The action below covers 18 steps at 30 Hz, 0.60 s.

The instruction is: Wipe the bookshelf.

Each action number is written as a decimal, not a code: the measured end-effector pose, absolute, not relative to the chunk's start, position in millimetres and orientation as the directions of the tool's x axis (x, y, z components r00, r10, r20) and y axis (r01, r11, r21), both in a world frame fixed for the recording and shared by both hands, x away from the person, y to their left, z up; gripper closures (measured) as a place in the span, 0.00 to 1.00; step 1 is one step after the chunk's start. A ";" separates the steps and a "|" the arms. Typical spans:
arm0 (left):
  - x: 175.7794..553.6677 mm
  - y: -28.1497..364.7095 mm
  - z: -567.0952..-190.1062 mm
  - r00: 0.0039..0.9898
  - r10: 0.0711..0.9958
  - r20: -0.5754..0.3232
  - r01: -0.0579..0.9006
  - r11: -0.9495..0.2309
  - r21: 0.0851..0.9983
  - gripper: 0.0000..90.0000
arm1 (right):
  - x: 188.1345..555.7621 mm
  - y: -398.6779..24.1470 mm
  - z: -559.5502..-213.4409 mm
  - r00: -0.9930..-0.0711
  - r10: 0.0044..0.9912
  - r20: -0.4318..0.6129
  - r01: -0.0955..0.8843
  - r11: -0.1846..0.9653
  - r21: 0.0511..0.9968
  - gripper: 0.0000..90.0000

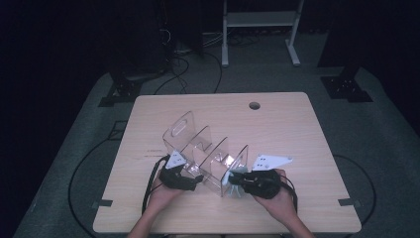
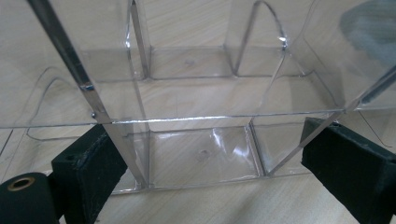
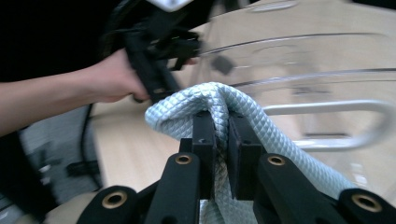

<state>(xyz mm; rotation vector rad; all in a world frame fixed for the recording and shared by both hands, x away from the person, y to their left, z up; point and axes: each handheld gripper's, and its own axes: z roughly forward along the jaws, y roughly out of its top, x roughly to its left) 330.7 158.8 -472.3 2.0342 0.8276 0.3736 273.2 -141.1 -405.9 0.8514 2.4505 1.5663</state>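
Note:
A clear plastic rack [image 1: 198,144] with several upright dividers stands in the middle of the wooden table [image 1: 282,134]. My left gripper [image 1: 193,177] is at its near left end. In the left gripper view the jaws [image 2: 212,135] straddle one compartment of the rack [image 2: 201,154], and both pads lie against its clear walls. My right gripper [image 1: 236,179] is at the rack's near right end, shut on a pale blue quilted cloth [image 1: 229,187]. In the right gripper view the cloth [image 3: 275,135] folds over the two closed jaws [image 3: 222,116] and sits just in front of the rack's wall [image 3: 327,70].
A round cable hole [image 1: 254,105] lies near the table's far edge. Black cables [image 1: 148,188] trail from the left gripper to the front edge. Beyond the table are floor cables [image 1: 183,74], dark stands [image 1: 346,84] and a white frame [image 1: 257,20].

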 end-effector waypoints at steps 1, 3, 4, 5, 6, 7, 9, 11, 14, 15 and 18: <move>330.4 160.0 -471.6 0.734 0.677 -0.045 0.415 -0.395 0.820 0.08 | 270.4 -137.8 -406.8 -0.844 0.497 0.203 0.393 0.316 0.864 0.92; 329.7 161.2 -471.7 0.738 0.674 -0.046 0.411 -0.394 0.822 0.08 | 267.0 -133.8 -408.0 -0.854 0.478 0.206 0.390 0.324 0.862 0.91; 329.9 161.1 -471.5 0.738 0.673 -0.046 0.411 -0.395 0.822 0.09 | 266.9 -133.6 -407.7 -0.855 0.477 0.203 0.386 0.327 0.863 0.92; 330.3 160.8 -471.0 0.739 0.673 -0.044 0.411 -0.398 0.820 0.09 | 267.7 -134.6 -407.0 -0.855 0.479 0.200 0.385 0.327 0.863 0.92; 330.4 160.5 -470.7 0.738 0.673 -0.043 0.413 -0.401 0.817 0.09 | 269.2 -136.3 -406.2 -0.851 0.485 0.200 0.387 0.323 0.864 0.92; 330.3 159.9 -471.0 0.736 0.676 -0.046 0.413 -0.394 0.821 0.09 | 271.7 -139.0 -405.3 -0.846 0.493 0.204 0.393 0.317 0.863 0.92; 330.3 160.0 -471.0 0.736 0.675 -0.046 0.413 -0.395 0.820 0.09 | 276.5 -145.4 -403.4 -0.829 0.519 0.207 0.404 0.299 0.865 0.92; 330.1 160.0 -471.1 0.735 0.676 -0.046 0.415 -0.395 0.820 0.09 | 281.3 -151.1 -402.4 -0.812 0.544 0.211 0.411 0.278 0.868 0.92; 329.8 158.7 -471.5 0.735 0.677 -0.049 0.414 -0.390 0.822 0.09 | 283.5 -154.0 -403.2 -0.799 0.553 0.236 0.431 0.253 0.866 0.92; 329.8 159.1 -471.3 0.737 0.674 -0.049 0.414 -0.393 0.821 0.09 | 281.4 -151.9 -403.8 -0.805 0.543 0.242 0.433 0.257 0.864 0.92; 329.3 160.2 -470.8 0.741 0.670 -0.046 0.412 -0.400 0.819 0.09 | 276.3 -145.3 -405.6 -0.826 0.495 0.271 0.443 0.271 0.855 0.92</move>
